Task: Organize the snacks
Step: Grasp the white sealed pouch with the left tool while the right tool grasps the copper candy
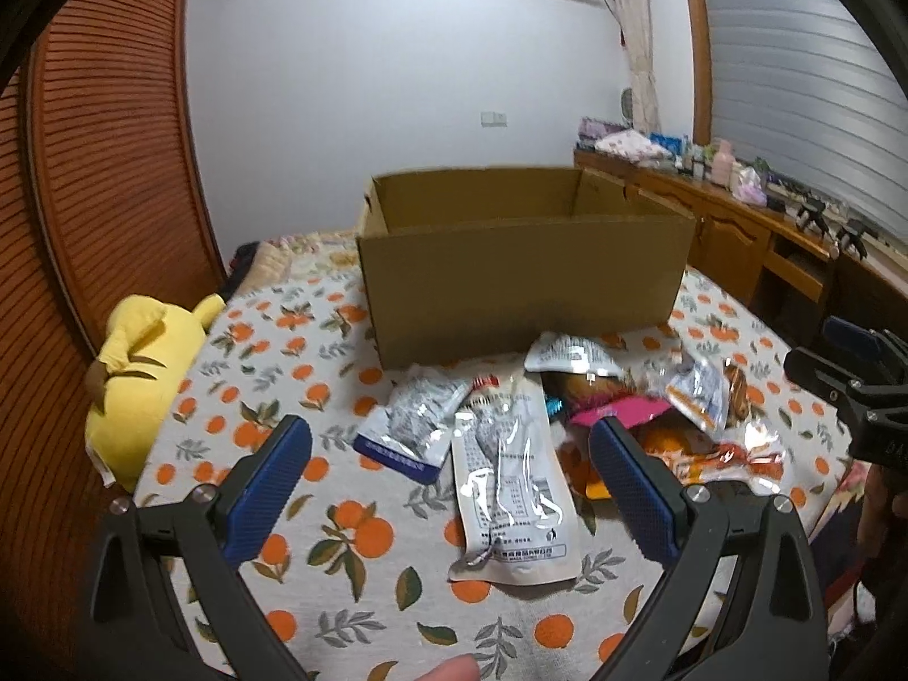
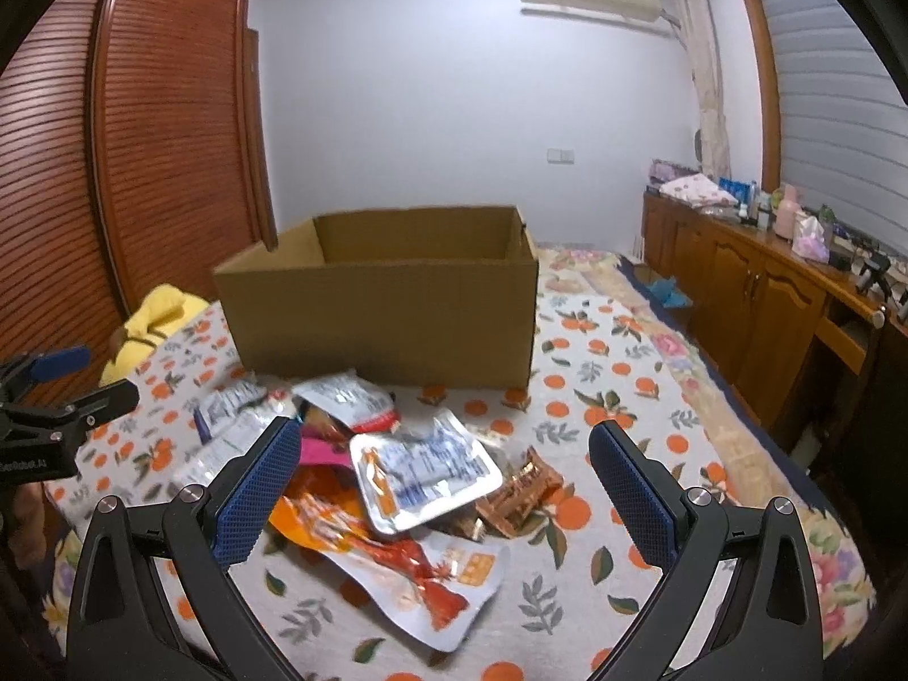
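Your snack packets [image 1: 513, 471] lie in a loose heap on the bed [image 1: 352, 533], just in front of the cardboard box [image 1: 522, 284]. In the left wrist view a long, glossy white pouch [image 1: 511, 488] with printed text lies flat at the centre, a crinkled silver packet with a blue edge [image 1: 406, 434] at its 10 o'clock, and pink and orange wrappers at its 2 o'clock.

In the right wrist view a shiny silver packet with an orange strip [image 2: 423, 474] sits on top of the heap, a clear pouch with red contents [image 2: 408, 573] at its 6 o'clock and a coppery foil wrapper [image 2: 519, 491] at its 3 o'clock.

Your left tool [image 1: 451, 468] is released, jaws spread wide, holding nothing; its blue ribbed pads [image 1: 267, 482] stand either side of the white pouch without touching it. Your right tool [image 2: 445, 474] is also spread wide and empty above the heap.

The box is plain brown, rectangular, open at the top, at 12 o'clock from the heap. The bed cover is soft cloth printed with oranges and leaves. A yellow plush toy [image 1: 142, 374] lies at 9 o'clock, beside a slatted wooden wardrobe [image 1: 108, 170].
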